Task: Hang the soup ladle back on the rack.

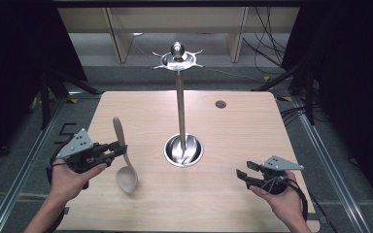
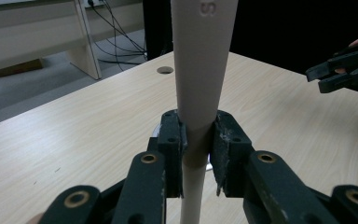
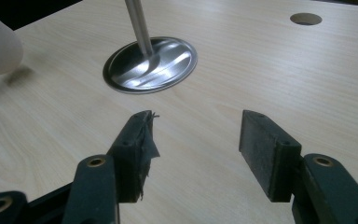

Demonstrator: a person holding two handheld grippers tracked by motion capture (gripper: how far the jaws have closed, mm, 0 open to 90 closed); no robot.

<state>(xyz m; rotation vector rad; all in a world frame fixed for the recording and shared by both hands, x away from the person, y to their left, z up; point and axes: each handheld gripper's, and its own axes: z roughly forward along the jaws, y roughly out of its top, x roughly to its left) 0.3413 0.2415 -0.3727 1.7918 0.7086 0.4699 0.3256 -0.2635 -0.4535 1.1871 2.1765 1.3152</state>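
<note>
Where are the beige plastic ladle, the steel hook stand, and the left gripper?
beige plastic ladle [image 1: 126, 179], high view, on its bowl.
steel hook stand [image 1: 180, 104], high view, on its upright pole.
left gripper [image 2: 198, 140], left gripper view, between its fingertips, shut on the ladle's handle.

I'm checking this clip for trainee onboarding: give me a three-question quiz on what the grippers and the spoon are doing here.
1. True or false: the left gripper is shut on the spoon by its handle.
2. Which way does the spoon's bowl point? A) up toward the hooks B) down toward the table C) into the stand's base
3. Fill in: the right gripper has its jaws ____ and holds nothing.

Key
1. True; the handle sits clamped between the pads.
2. B; the bowl hangs low over the wood, left of the metal stand.
3. open
</note>
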